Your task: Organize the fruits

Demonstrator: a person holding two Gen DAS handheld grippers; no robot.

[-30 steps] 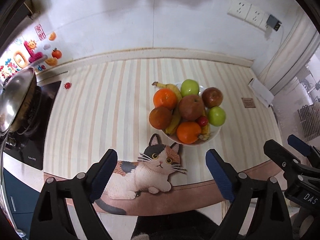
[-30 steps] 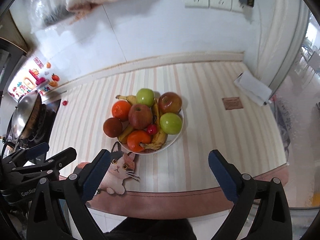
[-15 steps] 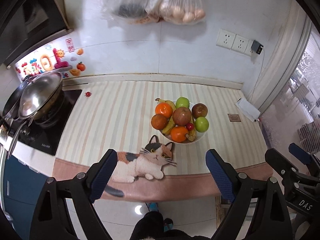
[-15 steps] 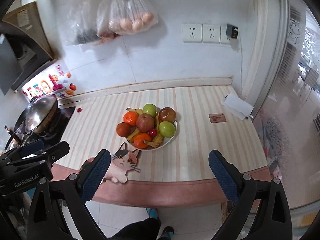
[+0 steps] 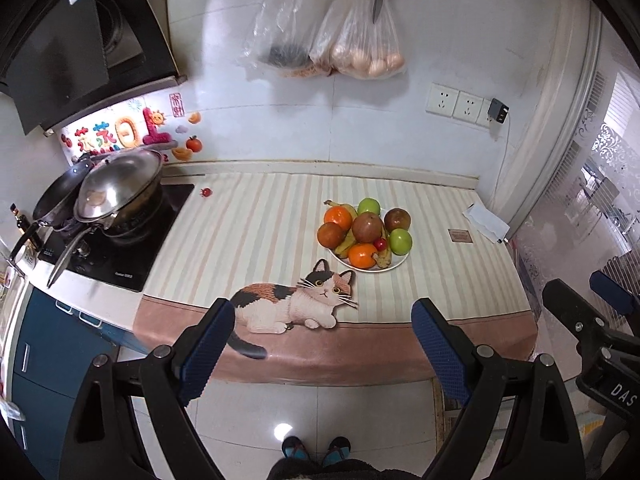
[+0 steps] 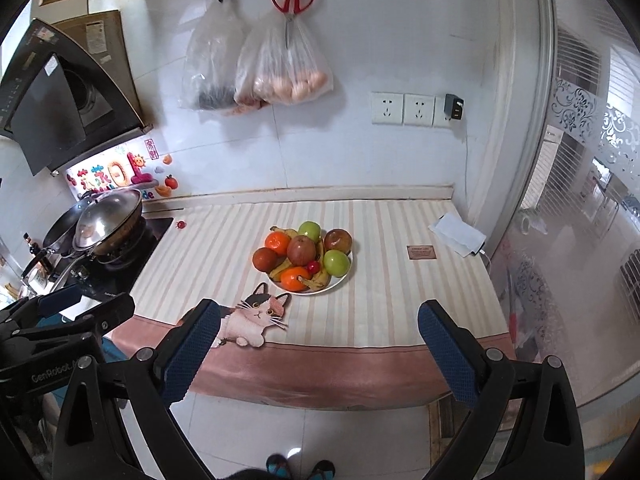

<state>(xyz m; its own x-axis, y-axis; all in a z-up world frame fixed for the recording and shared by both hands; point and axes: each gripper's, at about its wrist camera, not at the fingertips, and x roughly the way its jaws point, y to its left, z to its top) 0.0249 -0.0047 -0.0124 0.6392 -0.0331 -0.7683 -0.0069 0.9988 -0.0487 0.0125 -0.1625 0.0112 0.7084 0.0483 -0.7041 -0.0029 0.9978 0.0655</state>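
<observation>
Both grippers are hanging back off the tabletop (image 5: 248,216) edge, over the floor, w/ the person's feet (image 5: 316,449) showing below. Left gripper (image 5: 322,346) is standing w/ jaws wide apart, nothing between the pads. Right gripper (image 6: 320,346) is likewise spread & empty.

The task's things are all sitting in one white plate (image 5: 400,262) mid-tabletop, just past the cat print (image 5: 296,304) on the striped cloth. In it: two oranges (image 5: 338,218), two green apples (image 5: 401,241), a red apple (image 5: 367,227), a darker red one at the back right, a brownish round fruit (image 5: 330,235) on the left, bananas (image 5: 347,245) threading under the pile, and a small red fruit, prob. cherry-size, beside the front orange.

Judging from this, the fruit is looking already gathered, or else nothing's been started; can't tell which. If a pick is next, advice:
- Be taking top/outer fruit first, e.g. the front orange (image 6: 295,279) or the right green apple (image 6: 337,263); those have free sides for the pads.
- Be coming in from above, pads either side of the widest part, squeezing gently.
- Avoid tugging the bananas early, they're propping the round fruit & the pile could roll off the plate.
- Keep the 2 grippers from crossing; the plate is roughly btwn them.
</observation>
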